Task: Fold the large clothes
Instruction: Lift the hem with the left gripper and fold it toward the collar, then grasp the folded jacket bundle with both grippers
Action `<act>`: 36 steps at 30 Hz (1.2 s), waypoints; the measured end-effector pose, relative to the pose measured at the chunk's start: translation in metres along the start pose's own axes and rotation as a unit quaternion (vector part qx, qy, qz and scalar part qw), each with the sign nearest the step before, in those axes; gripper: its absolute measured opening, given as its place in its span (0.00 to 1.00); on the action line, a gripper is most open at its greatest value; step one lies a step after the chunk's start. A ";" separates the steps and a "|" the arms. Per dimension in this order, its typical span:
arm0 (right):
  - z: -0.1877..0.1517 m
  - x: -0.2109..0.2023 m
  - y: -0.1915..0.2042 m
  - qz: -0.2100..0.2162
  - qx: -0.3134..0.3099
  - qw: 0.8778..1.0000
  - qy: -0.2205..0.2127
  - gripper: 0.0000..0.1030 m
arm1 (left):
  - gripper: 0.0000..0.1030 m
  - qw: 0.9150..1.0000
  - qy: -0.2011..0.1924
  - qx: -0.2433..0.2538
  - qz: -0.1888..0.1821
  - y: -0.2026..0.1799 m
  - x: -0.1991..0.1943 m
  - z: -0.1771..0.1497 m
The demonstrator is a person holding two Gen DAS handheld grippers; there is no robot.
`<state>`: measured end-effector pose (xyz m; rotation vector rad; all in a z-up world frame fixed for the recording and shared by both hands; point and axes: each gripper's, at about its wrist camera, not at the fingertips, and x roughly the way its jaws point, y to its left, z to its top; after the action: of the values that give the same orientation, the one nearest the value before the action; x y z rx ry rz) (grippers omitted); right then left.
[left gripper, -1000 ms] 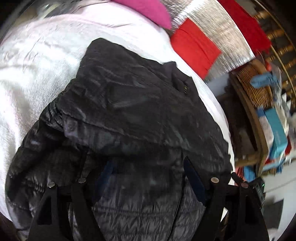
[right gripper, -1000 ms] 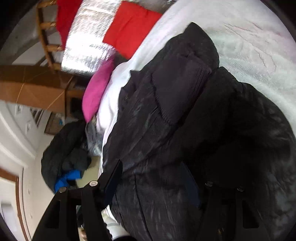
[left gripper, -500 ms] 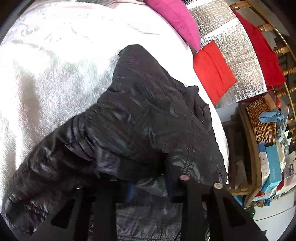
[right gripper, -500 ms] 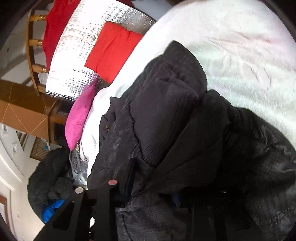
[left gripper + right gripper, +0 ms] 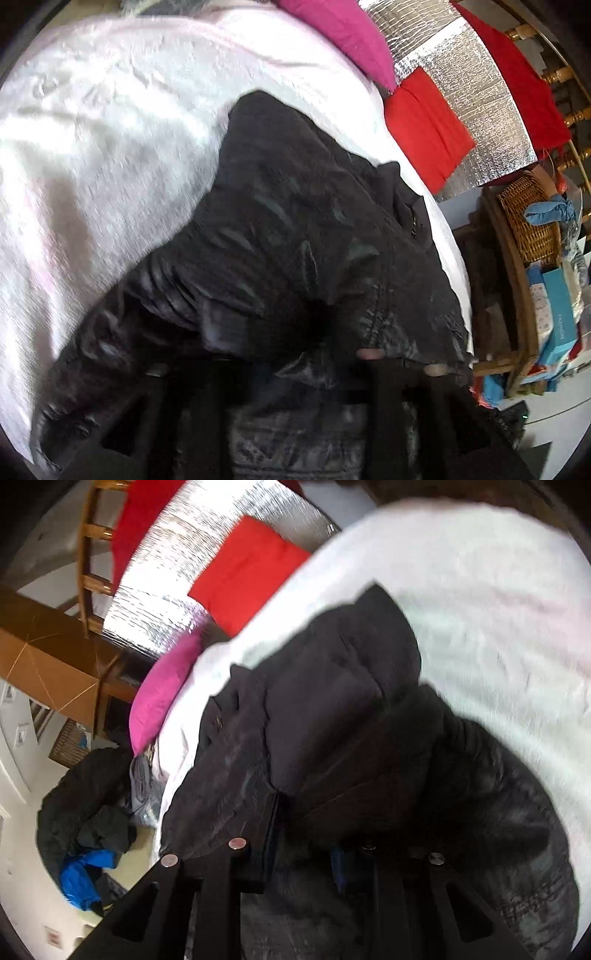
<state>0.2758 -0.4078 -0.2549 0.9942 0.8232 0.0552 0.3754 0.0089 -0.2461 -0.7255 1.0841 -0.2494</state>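
Right gripper point(image 5: 306, 849) clamps black puffer jacket point(image 5: 295, 240); left gripper point(image 5: 266, 365) just reopening around fabric, grip unclear; lift evenly, fold flat.

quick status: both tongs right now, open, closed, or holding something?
Left tongs: just reopening partway; black jacket fabric between the fingers, grip cannot be told.
Right tongs: closed on a fold of the black jacket.

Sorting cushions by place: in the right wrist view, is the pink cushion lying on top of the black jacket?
No, the pink cushion lies at the bed's edge, apart from the black jacket.
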 end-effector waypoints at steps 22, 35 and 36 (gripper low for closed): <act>-0.003 0.011 0.008 -0.055 -0.044 0.997 0.019 0.49 | 0.62 0.996 0.008 0.079 0.029 -0.011 -0.012 -0.011; -0.005 -0.079 -0.025 -0.008 -0.089 0.996 -0.019 0.56 | 0.69 0.979 -0.037 0.192 0.048 0.006 -0.074 -0.040; -0.006 -0.084 -0.027 -0.007 -0.088 0.996 -0.025 0.57 | 0.69 0.978 -0.043 0.196 0.053 0.008 -0.077 -0.041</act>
<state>0.2040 -0.4526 -0.2275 0.8212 0.7659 0.0884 0.3025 0.0385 -0.2074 -0.3208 0.9502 -0.3270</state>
